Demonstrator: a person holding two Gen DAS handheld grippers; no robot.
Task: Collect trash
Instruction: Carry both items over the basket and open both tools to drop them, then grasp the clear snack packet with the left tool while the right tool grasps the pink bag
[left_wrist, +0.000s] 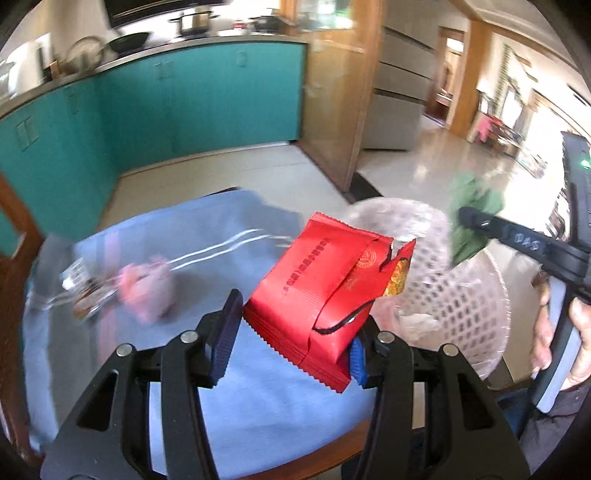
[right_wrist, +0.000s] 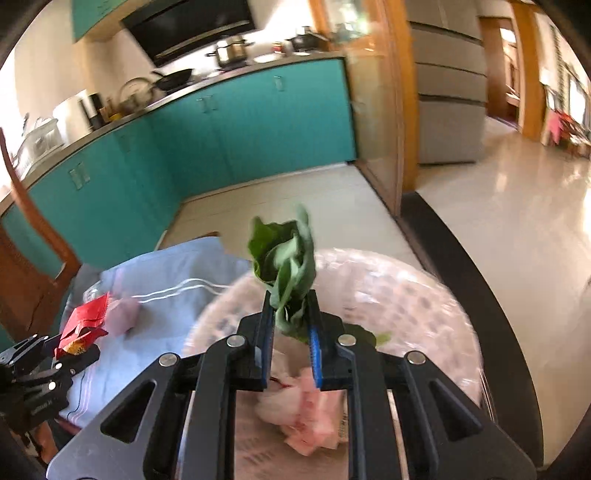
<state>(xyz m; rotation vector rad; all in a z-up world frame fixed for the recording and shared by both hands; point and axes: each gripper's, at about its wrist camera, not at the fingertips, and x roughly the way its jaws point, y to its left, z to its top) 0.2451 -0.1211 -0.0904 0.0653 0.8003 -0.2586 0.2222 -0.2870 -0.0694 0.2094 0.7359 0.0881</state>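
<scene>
My left gripper (left_wrist: 291, 332) is shut on a red snack wrapper (left_wrist: 325, 295) and holds it above the blue tablecloth (left_wrist: 221, 240), just left of a clear mesh trash basket (left_wrist: 461, 295). My right gripper (right_wrist: 290, 332) is shut on green vegetable leaves (right_wrist: 284, 258) and holds them over the basket (right_wrist: 406, 295). Pink and white crumpled scraps (right_wrist: 306, 421) lie inside the basket. The left wrist view shows the right gripper (left_wrist: 469, 218) with the leaves (left_wrist: 472, 221) at the basket's far rim. The right wrist view shows the left gripper (right_wrist: 74, 354) with the wrapper (right_wrist: 85, 325).
A pink crumpled piece (left_wrist: 147, 291) and a clear wrapper (left_wrist: 81, 291) lie on the cloth at the left. Teal kitchen cabinets (left_wrist: 184, 103) stand behind the table. A wooden chair (right_wrist: 29, 258) is at the left. Tiled floor (right_wrist: 498, 229) lies to the right.
</scene>
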